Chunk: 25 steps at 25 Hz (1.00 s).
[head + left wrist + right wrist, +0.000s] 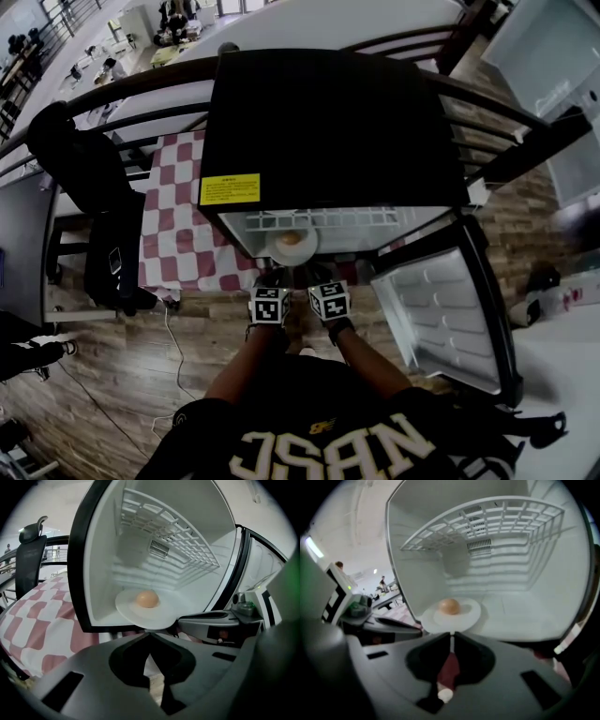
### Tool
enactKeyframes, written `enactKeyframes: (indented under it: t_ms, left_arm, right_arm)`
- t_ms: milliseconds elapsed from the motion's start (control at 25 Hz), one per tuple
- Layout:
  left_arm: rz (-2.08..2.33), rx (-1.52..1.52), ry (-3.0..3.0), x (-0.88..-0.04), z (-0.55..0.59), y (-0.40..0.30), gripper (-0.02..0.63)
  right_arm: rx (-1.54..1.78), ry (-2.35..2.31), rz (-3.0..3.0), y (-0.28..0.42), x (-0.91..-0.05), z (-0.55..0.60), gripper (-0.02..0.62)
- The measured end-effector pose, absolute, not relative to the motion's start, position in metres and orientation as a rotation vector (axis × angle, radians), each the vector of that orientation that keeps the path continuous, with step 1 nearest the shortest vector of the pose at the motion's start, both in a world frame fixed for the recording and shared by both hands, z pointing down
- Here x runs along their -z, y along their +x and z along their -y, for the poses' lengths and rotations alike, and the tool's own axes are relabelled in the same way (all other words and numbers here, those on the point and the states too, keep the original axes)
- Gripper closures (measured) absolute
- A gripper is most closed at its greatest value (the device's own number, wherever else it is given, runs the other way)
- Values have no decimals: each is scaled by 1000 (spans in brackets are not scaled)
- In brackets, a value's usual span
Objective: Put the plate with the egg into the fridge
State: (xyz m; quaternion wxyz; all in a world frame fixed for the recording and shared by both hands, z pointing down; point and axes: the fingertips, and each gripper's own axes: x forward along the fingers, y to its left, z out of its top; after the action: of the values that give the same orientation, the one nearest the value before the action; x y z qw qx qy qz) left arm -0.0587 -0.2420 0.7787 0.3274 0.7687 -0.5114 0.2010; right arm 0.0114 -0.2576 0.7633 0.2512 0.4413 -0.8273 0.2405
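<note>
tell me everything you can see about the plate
The plate is white, round and shallow, with a smooth look. One brown egg sits near its centre. It is held about level at the mouth of the open fridge, under the wire shelf, partly inside. The left gripper and right gripper are both shut on its near rim, side by side.

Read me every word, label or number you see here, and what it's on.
Yellow rectangular sticker on top of the black fridge: print too small to read.
Dark shirt: large pale letters, seemingly "NBSC"; the rest unclear.
Square markers on the two cubes: patterns, no letters.
White round plate: no print.
</note>
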Motion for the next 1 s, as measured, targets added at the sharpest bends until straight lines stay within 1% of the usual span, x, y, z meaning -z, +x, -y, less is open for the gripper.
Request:
enactKeyframes:
  t_ms: [160,1000]
  left_arm:
    - [1318,-527,2018,-783,247,-54,584]
    - [1340,-514,1968,-780,268,-62,584]
  right_arm:
    - [-673,1172,2229,10,-770,256,560]
    - [-757,1179,2227,-4,-772,279,560]
